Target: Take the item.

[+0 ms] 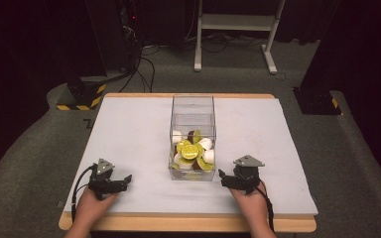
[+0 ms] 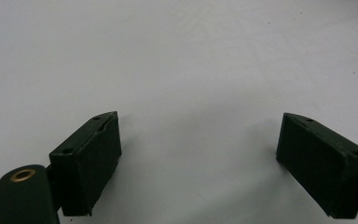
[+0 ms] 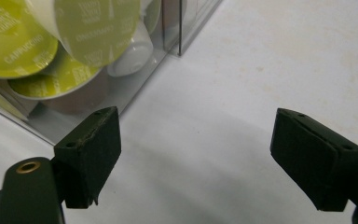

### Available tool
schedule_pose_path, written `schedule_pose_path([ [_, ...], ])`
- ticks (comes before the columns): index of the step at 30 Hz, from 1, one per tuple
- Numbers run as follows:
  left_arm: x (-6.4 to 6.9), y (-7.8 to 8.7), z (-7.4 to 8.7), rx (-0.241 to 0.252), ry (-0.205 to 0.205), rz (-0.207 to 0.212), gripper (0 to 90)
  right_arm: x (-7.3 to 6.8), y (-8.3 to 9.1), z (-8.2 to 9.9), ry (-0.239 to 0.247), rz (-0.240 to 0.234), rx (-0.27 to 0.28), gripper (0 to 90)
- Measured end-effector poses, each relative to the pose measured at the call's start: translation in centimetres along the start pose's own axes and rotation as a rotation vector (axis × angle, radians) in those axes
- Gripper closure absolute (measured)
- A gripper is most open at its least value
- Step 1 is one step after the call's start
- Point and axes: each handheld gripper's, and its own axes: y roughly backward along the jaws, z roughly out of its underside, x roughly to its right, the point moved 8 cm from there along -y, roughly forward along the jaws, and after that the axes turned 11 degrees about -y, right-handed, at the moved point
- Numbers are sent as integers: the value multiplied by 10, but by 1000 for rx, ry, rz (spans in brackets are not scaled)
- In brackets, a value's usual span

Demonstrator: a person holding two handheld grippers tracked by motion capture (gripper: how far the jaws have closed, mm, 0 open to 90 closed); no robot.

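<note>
**Both grippers sitting wide apart beside a box of capsules**

The white table [image 1: 129, 129] is lying under everything, its bare surface running between and beyond both pairs of jaws. The clear plastic box [image 1: 192, 110] is standing ahead of the grippers, nearer the right one; in the right gripper view its corner is showing just past the left jaw, close to it but not between the jaws. The left gripper [image 2: 198, 154] is resting well apart from the box, jaws spread wide with nothing but table between them. The right gripper [image 3: 196, 156] is likewise gaping wide and gripping nothing. Coffee capsules [image 3: 95, 28], lime-green lidded with white cups, are lying heaped inside the box, beyond the right gripper's left jaw.
</note>
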Motion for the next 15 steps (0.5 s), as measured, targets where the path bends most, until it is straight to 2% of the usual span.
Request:
schedule_pose_path([
  [3, 0, 0, 0, -1, -1, 0, 139, -1, 1, -2, 11, -1, 5, 161],
  [4, 0, 0, 0, -1, -3, 0, 139, -2, 0, -1, 28, 1, -1, 161],
  [11, 0, 0, 0, -2, -2, 1, 138, 0, 1, -1, 34, -2, -30, 162],
  [13, 0, 0, 0, 1, 5, 2, 138, -3, 1, -6, 19, -12, -29, 161],
  [15, 0, 0, 0, 1, 5, 3, 137, -6, 2, -9, 24, -14, -29, 162],
])
